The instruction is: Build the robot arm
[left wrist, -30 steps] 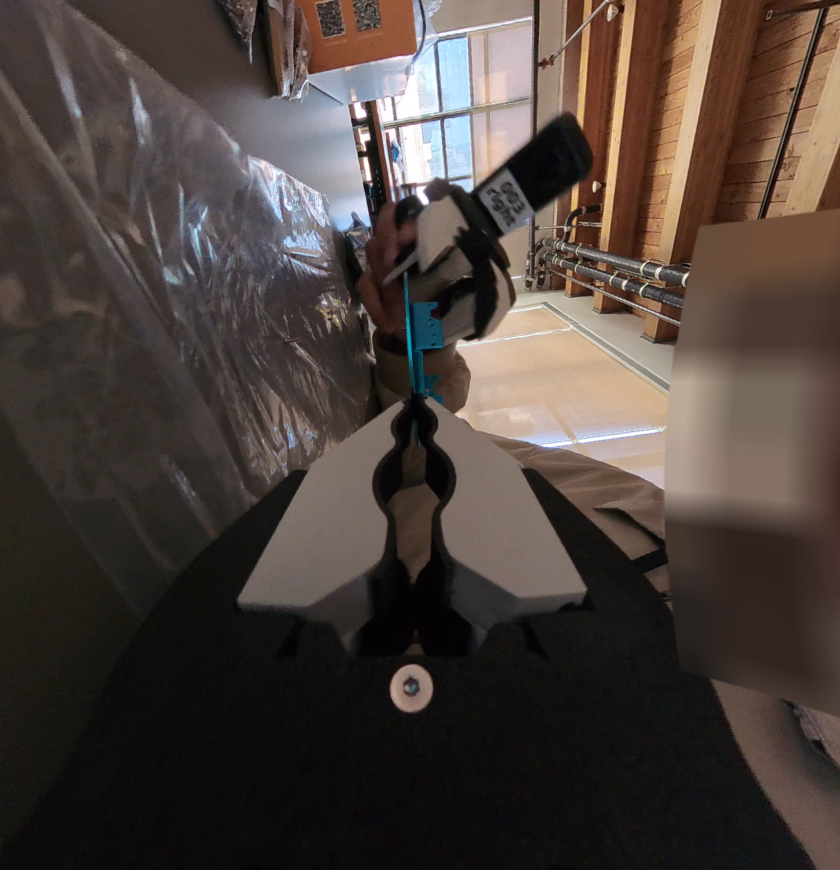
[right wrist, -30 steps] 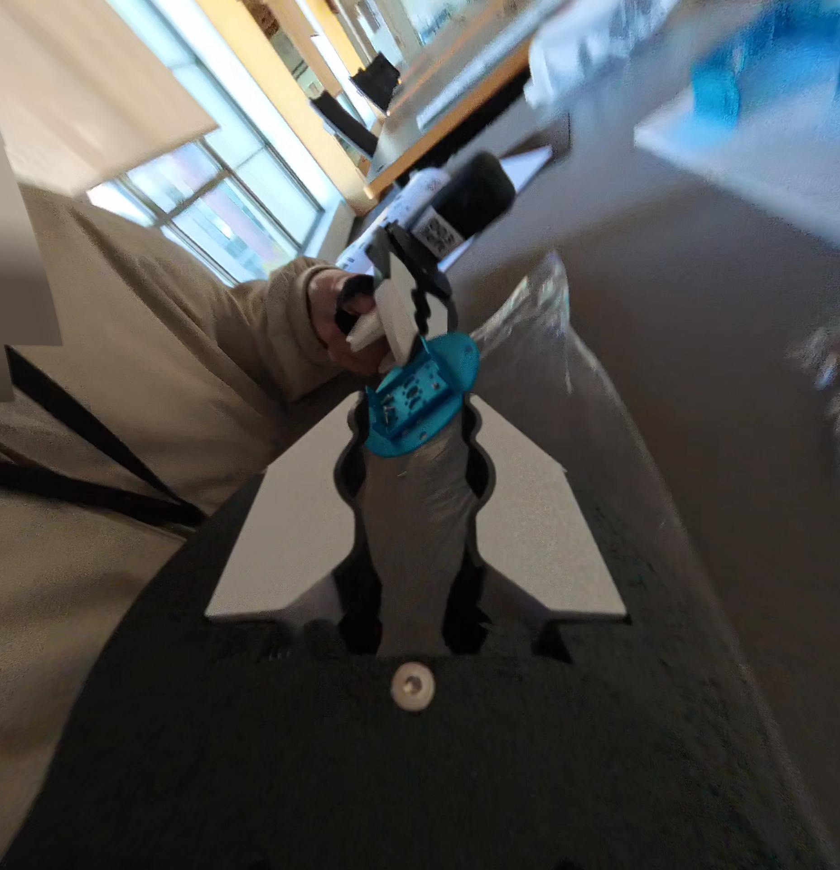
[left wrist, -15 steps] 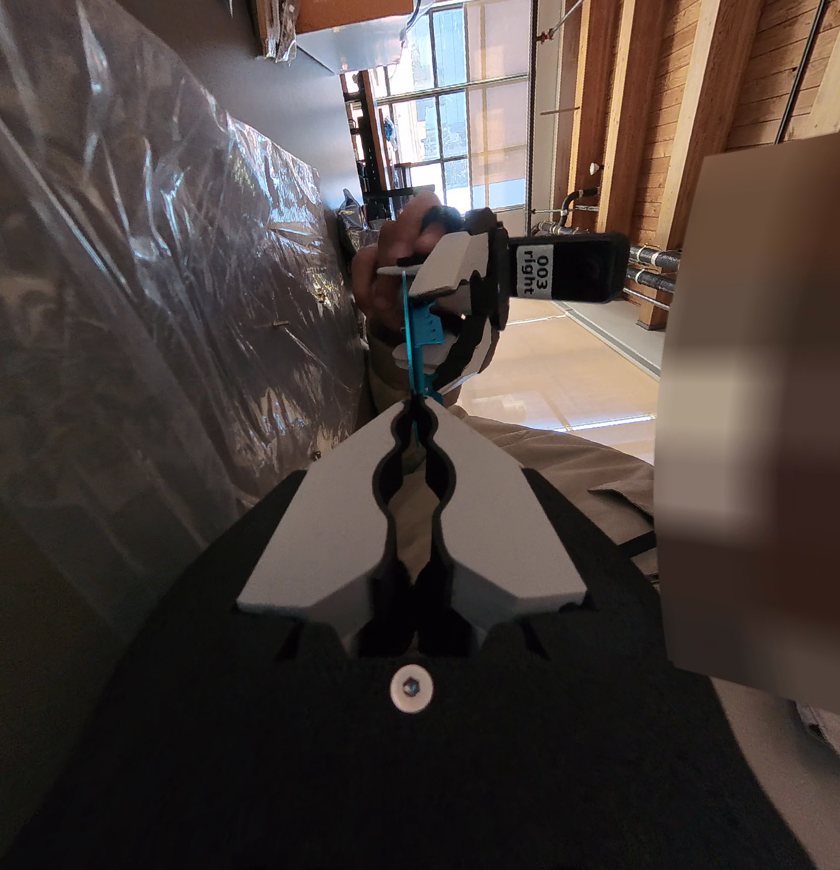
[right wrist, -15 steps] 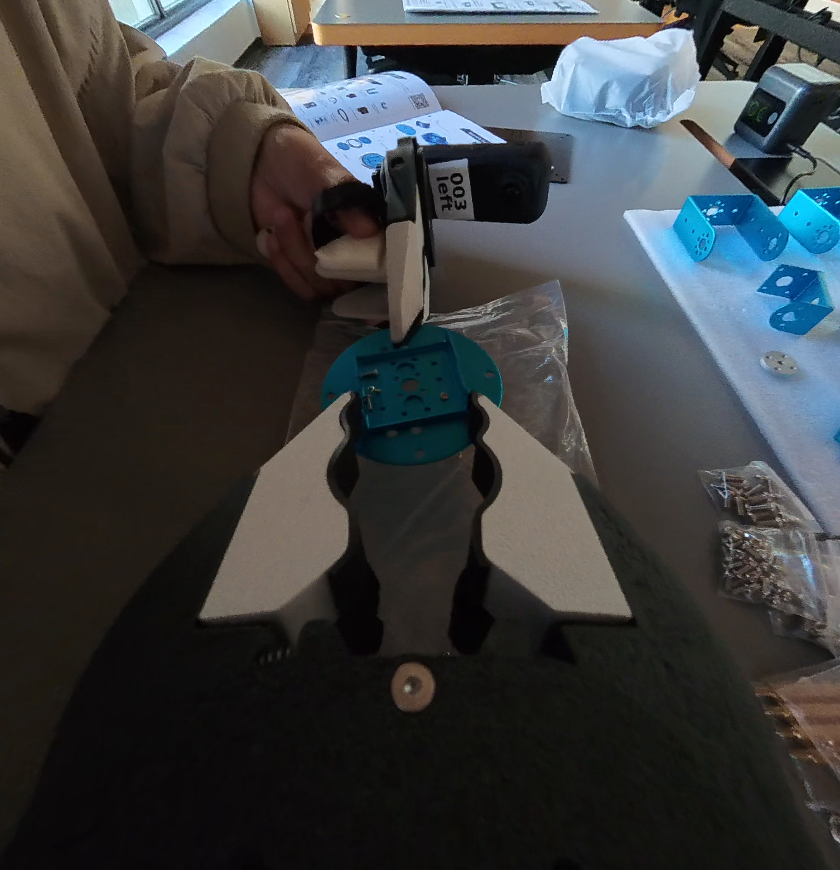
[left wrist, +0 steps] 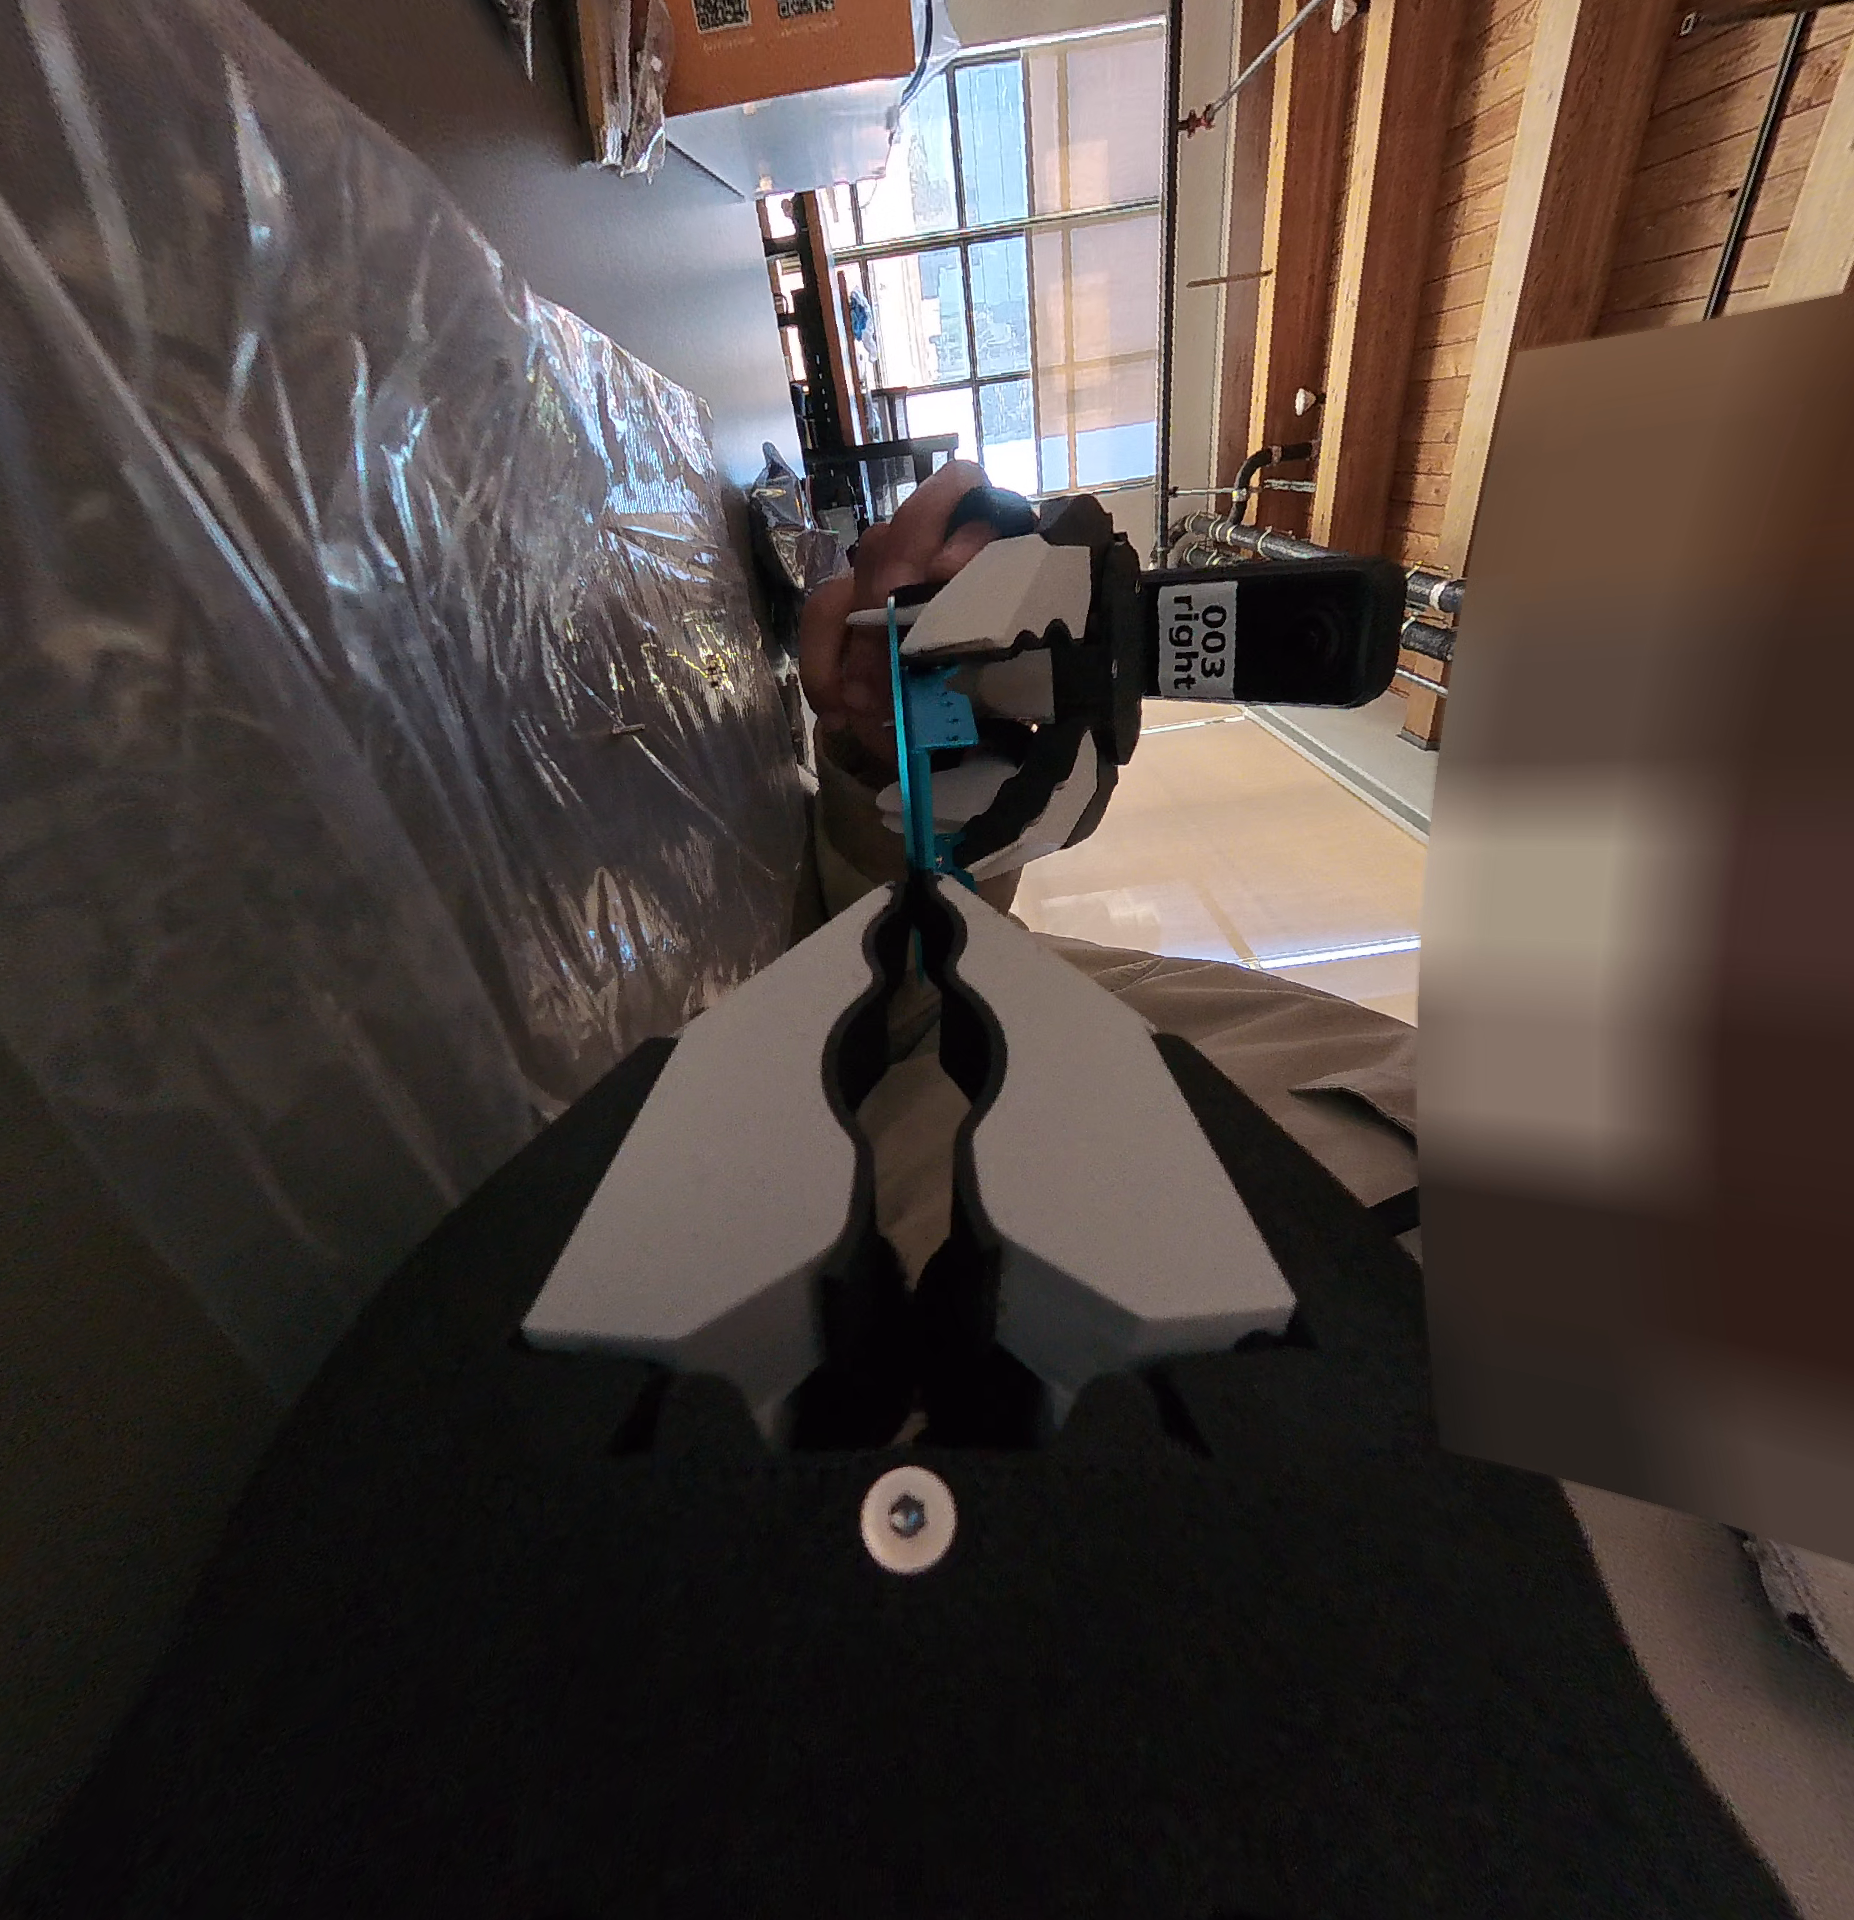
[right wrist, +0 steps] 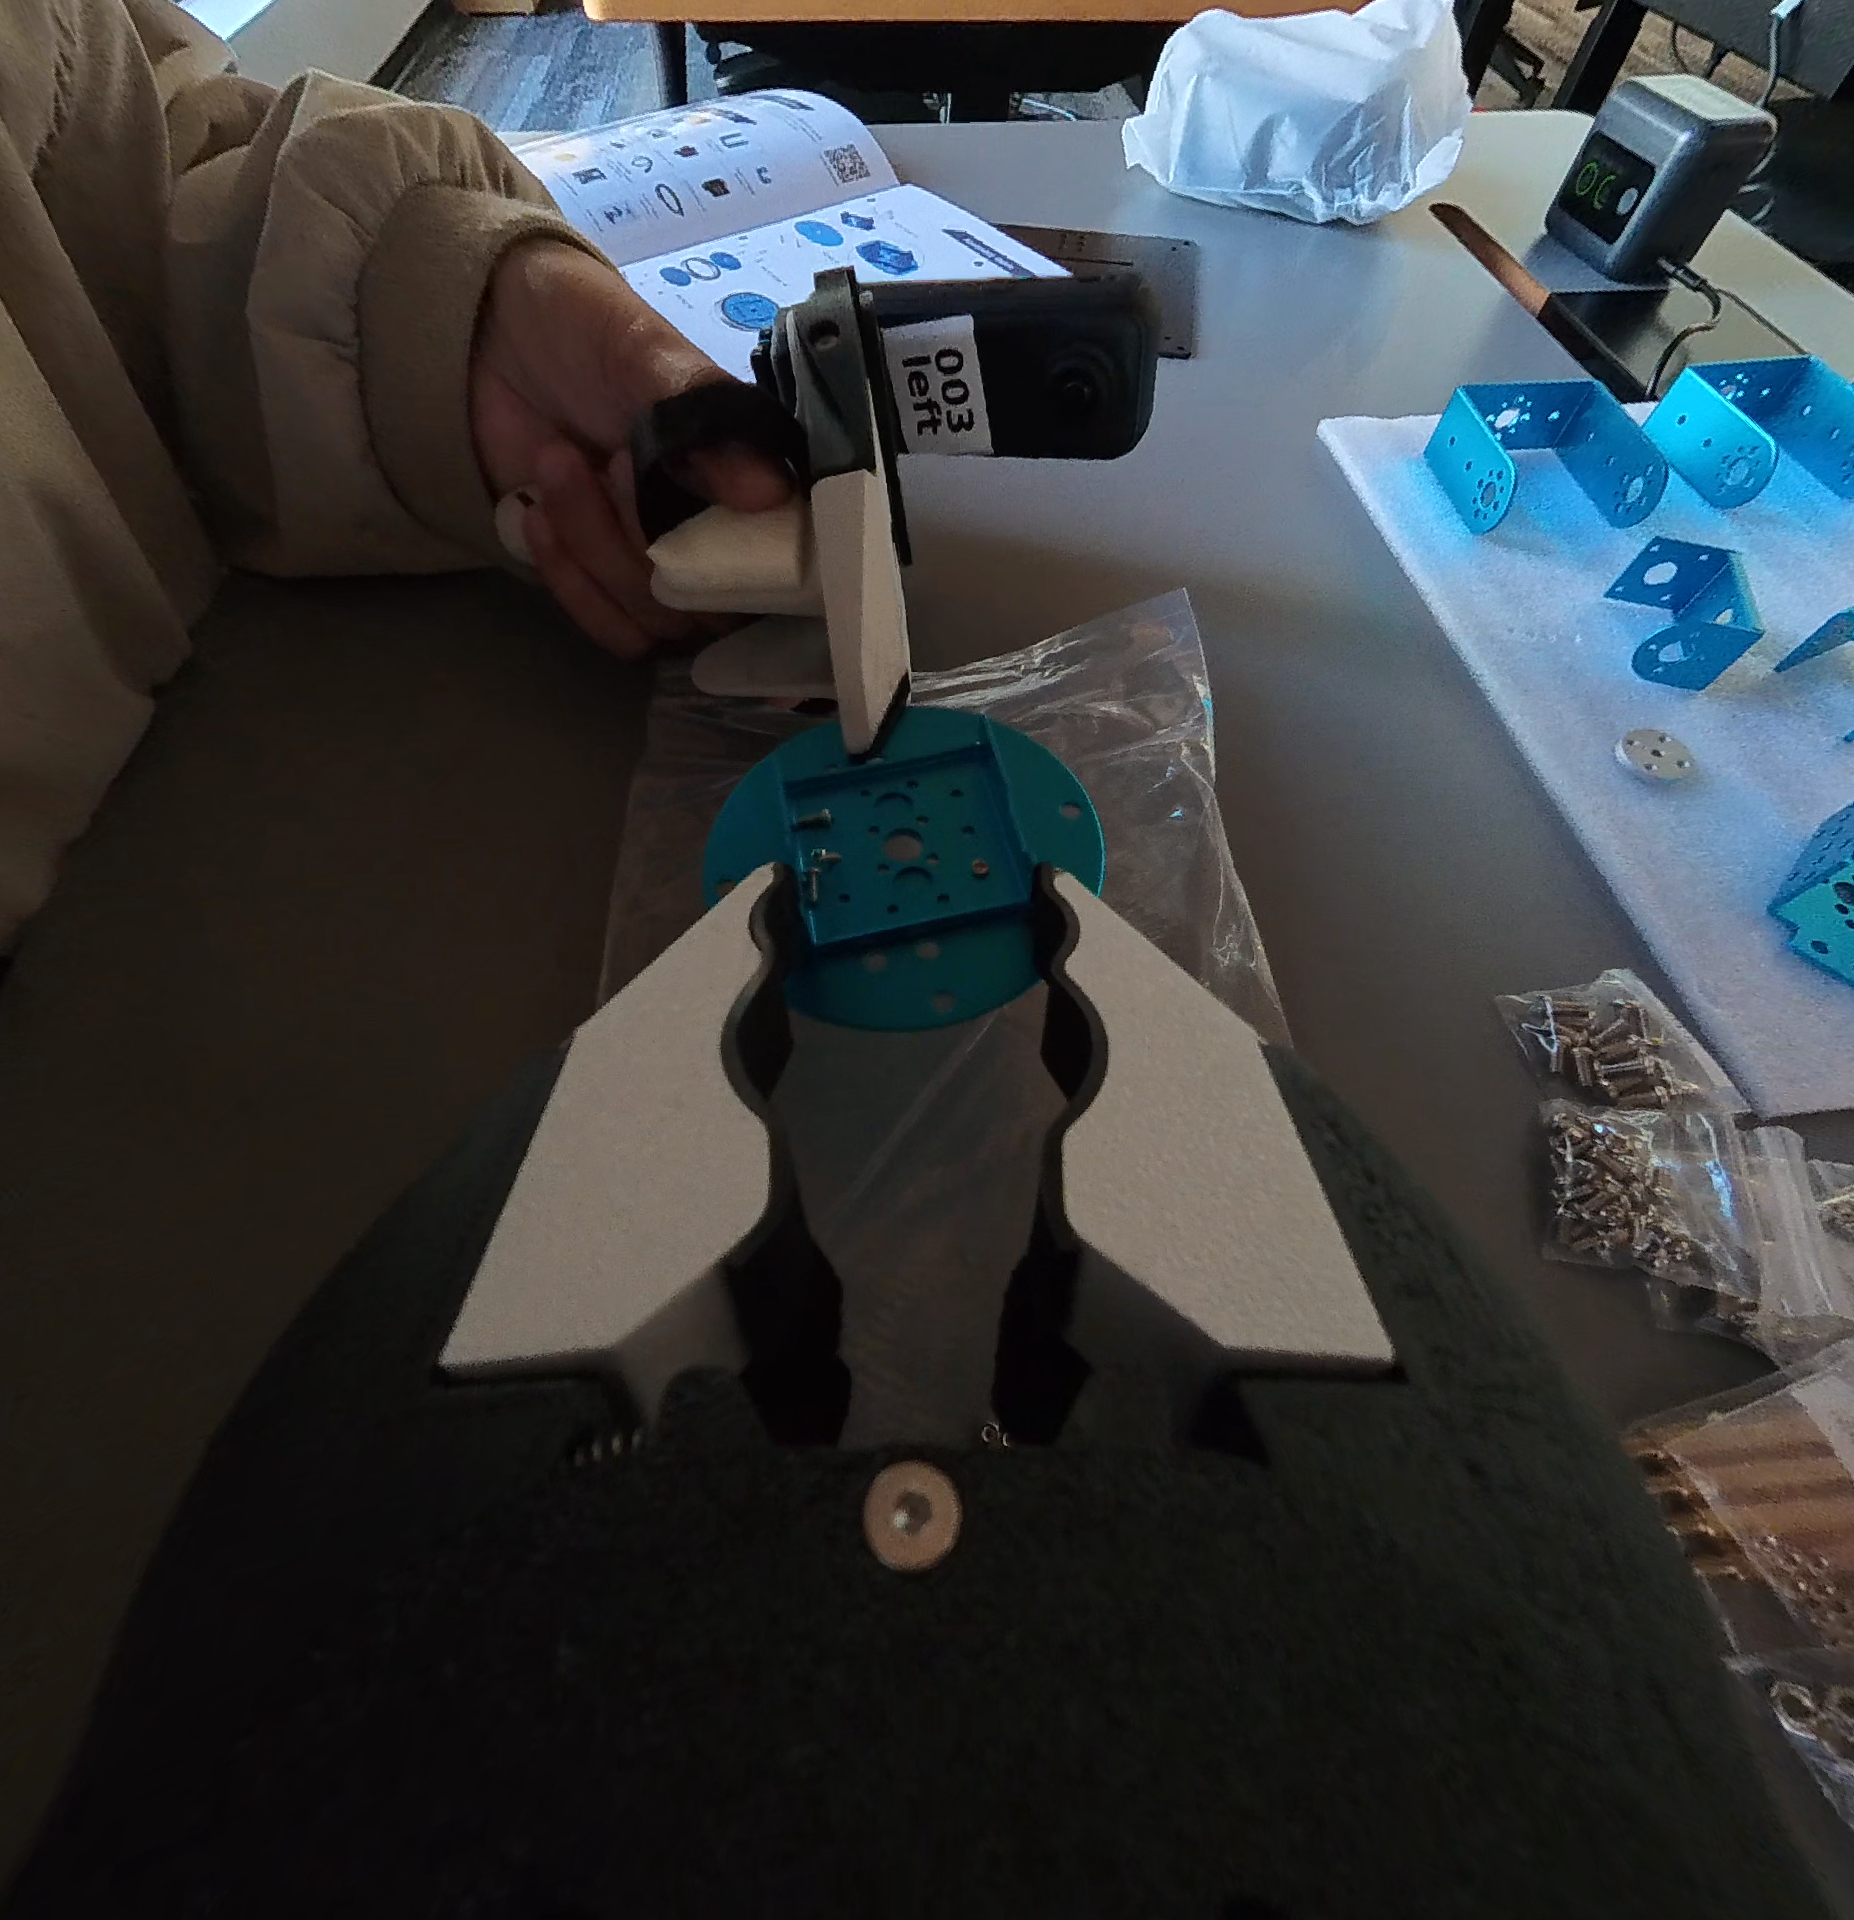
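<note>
A round blue metal plate (right wrist: pixel 907 982) with a square blue bracket (right wrist: pixel 912 862) on it is held above a clear plastic bag (right wrist: pixel 1131 831) on the grey table. My right gripper (right wrist: pixel 907 894) is shut on the bracket, one finger against each side wall. My left gripper (right wrist: pixel 869 740) comes down from above and pinches the plate's far rim. In the left wrist view the plate (left wrist: pixel 902 748) shows edge-on. My left gripper (left wrist: pixel 921 914) is shut on its near edge, and the right gripper (left wrist: pixel 954 717) grips the bracket beyond. Small screws (right wrist: pixel 814 857) stick up inside the bracket.
A white foam sheet (right wrist: pixel 1505 665) with several blue brackets (right wrist: pixel 1546 457) lies at the right. Bags of screws (right wrist: pixel 1619 1164) lie at the front right. An open booklet (right wrist: pixel 757 208), a white plastic bag (right wrist: pixel 1307 135) and a grey device (right wrist: pixel 1650 187) are at the back. A person's sleeve (right wrist: pixel 279 343) is at the left.
The right gripper has swung from a tilted, blurred pose to level over the table, turning the plate face-up. Both grippers have stayed shut on it, and the left has barely moved.
</note>
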Demonstrator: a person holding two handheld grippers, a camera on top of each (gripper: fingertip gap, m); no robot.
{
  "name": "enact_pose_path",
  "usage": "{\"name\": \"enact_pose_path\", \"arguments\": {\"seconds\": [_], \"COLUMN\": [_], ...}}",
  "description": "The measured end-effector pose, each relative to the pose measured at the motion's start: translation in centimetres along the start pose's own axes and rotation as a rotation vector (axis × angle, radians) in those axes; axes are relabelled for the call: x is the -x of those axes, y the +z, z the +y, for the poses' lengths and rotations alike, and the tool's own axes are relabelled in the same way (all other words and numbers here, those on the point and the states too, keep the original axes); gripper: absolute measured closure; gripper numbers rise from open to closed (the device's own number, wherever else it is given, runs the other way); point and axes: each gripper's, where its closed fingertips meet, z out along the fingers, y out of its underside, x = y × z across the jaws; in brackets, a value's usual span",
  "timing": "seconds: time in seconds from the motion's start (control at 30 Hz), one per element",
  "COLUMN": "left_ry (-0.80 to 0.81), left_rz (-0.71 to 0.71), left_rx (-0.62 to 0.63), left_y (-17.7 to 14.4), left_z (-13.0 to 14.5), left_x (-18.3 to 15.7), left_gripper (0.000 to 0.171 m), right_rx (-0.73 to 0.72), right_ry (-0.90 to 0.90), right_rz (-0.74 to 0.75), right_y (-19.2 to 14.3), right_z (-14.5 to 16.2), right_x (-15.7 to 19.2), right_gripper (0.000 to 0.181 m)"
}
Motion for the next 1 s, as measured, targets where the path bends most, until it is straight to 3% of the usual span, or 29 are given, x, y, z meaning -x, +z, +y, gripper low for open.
{"name": "enact_pose_path", "arguments": {"seconds": [0.23, 0.4, 0.53, 1.0], "left_ry": [-0.017, -0.015, -0.022, -0.008], "left_rz": [0.006, 0.001, 0.001, -0.01], "left_rx": [-0.016, -0.015, -0.02, -0.003], "left_y": [-0.2, -0.2, -0.2, 0.0], "left_z": [-0.3, -0.2, -0.3, 0.0], "left_x": [0.1, 0.1, 0.2, 0.2], "left_gripper": [0.171, 0.171, 0.171, 0.171], "right_rx": [0.004, -0.075, 0.004, 0.072], "right_ry": [-0.018, -0.056, -0.103, -0.115], "right_rz": [0.017, -0.05, -0.117, -0.112], "right_y": [-0.1, -1.1, -0.3, 0.4], "right_z": [0.0, -1.9, -1.4, -0.2], "right_x": [-0.2, 1.4, 3.6, 3.8], "right_gripper": [0.136, 0.141, 0.142, 0.148]}}
